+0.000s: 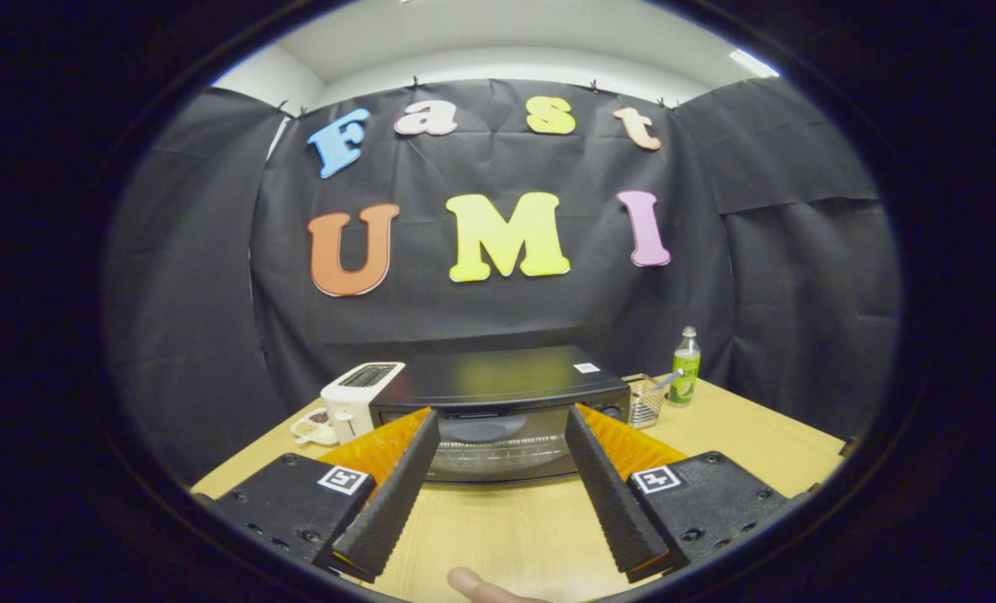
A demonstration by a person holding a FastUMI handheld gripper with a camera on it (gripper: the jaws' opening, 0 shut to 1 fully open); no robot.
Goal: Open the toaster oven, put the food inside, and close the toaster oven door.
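Observation:
A black toaster oven [498,381] stands on the wooden table [740,435], just ahead of my fingers. Its glass door [498,448] looks closed, and a wire rack shows behind the glass. My gripper [502,416] is open, its two fingers spread wide in front of the door with nothing between them. Left of the oven, beside a white toaster [355,394], a small white dish [313,429] holds some brownish food; I cannot make out what kind.
A wire basket [644,400] and a green bottle [685,368] stand right of the oven. Black cloth walls close in the booth behind and at both sides. A person's fingertip [481,586] shows below the fingers.

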